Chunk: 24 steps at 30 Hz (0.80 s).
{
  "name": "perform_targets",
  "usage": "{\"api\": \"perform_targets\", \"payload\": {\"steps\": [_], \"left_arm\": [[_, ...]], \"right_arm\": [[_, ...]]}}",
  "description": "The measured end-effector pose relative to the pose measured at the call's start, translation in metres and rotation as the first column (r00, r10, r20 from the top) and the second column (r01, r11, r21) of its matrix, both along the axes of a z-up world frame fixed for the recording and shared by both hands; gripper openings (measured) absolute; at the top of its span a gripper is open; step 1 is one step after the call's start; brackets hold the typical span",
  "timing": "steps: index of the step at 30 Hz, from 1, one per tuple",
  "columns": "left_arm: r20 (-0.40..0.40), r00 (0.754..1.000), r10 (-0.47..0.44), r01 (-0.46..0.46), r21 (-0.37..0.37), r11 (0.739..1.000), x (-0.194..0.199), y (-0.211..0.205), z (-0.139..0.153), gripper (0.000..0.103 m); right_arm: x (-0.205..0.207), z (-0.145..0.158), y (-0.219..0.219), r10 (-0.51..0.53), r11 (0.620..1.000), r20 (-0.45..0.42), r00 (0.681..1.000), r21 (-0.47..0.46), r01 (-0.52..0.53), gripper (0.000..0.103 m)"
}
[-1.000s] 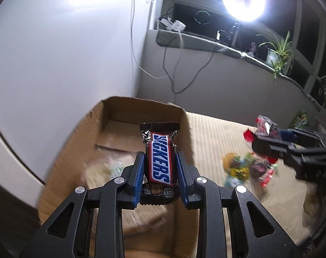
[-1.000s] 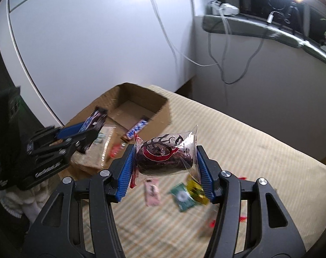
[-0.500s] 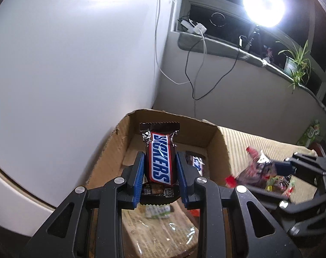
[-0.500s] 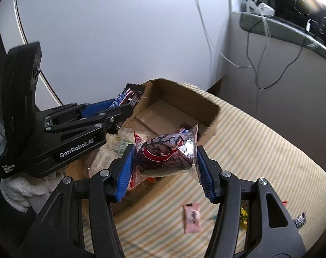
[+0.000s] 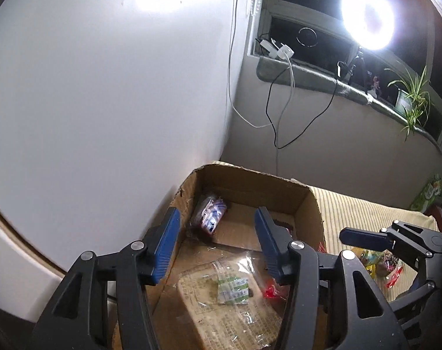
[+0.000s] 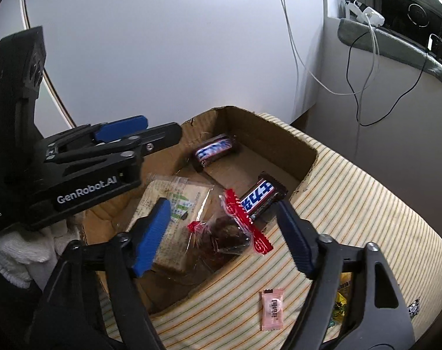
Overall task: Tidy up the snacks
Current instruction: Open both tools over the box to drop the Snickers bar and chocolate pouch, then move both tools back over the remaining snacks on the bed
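Observation:
A cardboard box (image 5: 314, 204) stands on the striped cloth. My left gripper (image 5: 216, 221) hangs over it with its jaws opening and nothing between the pads. The Snickers bar (image 5: 209, 214) lies blurred in the box's far left corner. My right gripper (image 6: 222, 207) is over the box's near right edge, jaws opening too. Free of its pads, the red-and-clear wrapped dark snack (image 6: 232, 230) sits below, inside the box. A second Snickers bar (image 6: 261, 194) leans on the right wall. The left gripper (image 6: 162, 127) also shows in the right wrist view.
A flat clear-wrapped pack (image 5: 229, 291) covers the box floor. Loose on the cloth (image 6: 366, 204) lie a pink candy (image 6: 273, 309) and yellow-green wrappers (image 6: 342, 300). A white wall is close behind the box. A gloved hand (image 6: 16, 250) holds the left gripper.
Both grippers opened. The Snickers bar dropped from the left one into the box's far corner. The wrapped dark snack fell from the right one into the box.

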<state>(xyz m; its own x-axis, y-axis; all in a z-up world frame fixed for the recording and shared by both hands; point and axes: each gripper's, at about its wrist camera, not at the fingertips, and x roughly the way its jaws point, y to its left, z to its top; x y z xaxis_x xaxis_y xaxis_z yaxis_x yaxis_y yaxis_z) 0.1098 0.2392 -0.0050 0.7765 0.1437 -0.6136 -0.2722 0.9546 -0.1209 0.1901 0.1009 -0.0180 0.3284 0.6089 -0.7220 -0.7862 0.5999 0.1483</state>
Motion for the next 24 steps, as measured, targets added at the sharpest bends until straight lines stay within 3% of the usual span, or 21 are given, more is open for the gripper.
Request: {"api": "perform_targets", "payload": {"steps": [13, 24], "left_arm": [[0.040, 0.999, -0.014, 0.014, 0.008, 1.000, -0.021, -0.016, 0.020, 0.052], [0.079, 0.992, -0.096, 0.096, -0.007, 0.995, -0.038, -0.063, 0.030, 0.052]], "right_arm": [[-0.010, 0.021, -0.035, -0.057, 0.998, 0.022, 0.998, 0.034, 0.056, 0.079], [-0.019, 0.041, -0.106, -0.156, 0.987, 0.061, 0.986, 0.052, 0.153, 0.079]]}}
